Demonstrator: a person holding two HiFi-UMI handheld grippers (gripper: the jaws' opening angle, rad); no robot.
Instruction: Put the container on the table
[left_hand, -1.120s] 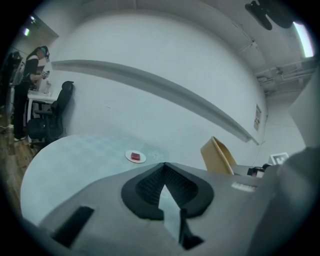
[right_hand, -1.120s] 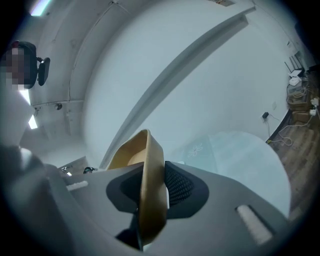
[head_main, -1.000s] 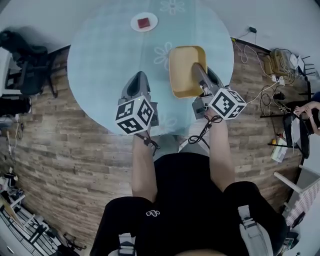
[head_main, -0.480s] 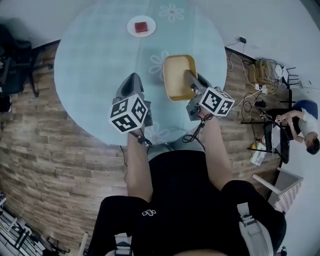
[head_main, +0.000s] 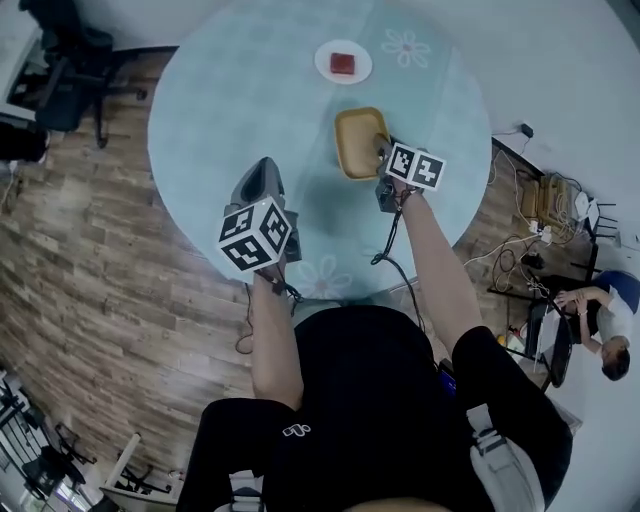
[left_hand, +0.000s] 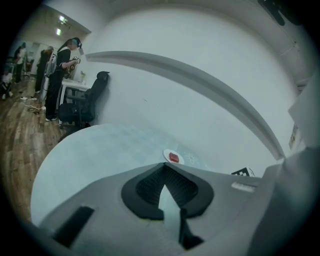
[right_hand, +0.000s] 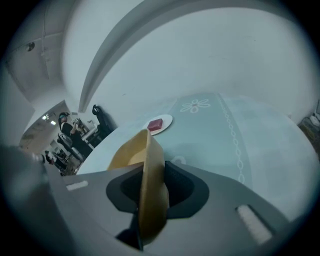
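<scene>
Head view
- Tabletop (head_main: 250, 90): round and pale blue, with a flower print.
- Container (head_main: 360, 140): yellow, open side up, over the right half of the tabletop. I cannot tell if its base touches the surface.
- Right claw (head_main: 381, 152): at the container's near rim, reaching in from the person's side.
- Left claw (head_main: 262, 168): over the tabletop's near left part, well apart from the container.
- Plate (head_main: 326, 62): small and white, carrying a red block (head_main: 343, 63), and lying beyond the container.

Left gripper view
- Left claw (left_hand: 164, 169): the tips meet and nothing is held. Only a thin wedge of tabletop (left_hand: 100, 150) shows behind them.
- Plate (left_hand: 167, 155): just past the tips in the picture, far across the tabletop.

Right gripper view
- Right claw (right_hand: 150, 197): clamped on the container's wall, with a dark pad on each side.
- Container (right_hand: 146, 165): seen edge-on, rising from between the pads, with its hollow to the left.
- Plate (right_hand: 166, 121): beyond the container on the tabletop (right_hand: 225, 130).
</scene>
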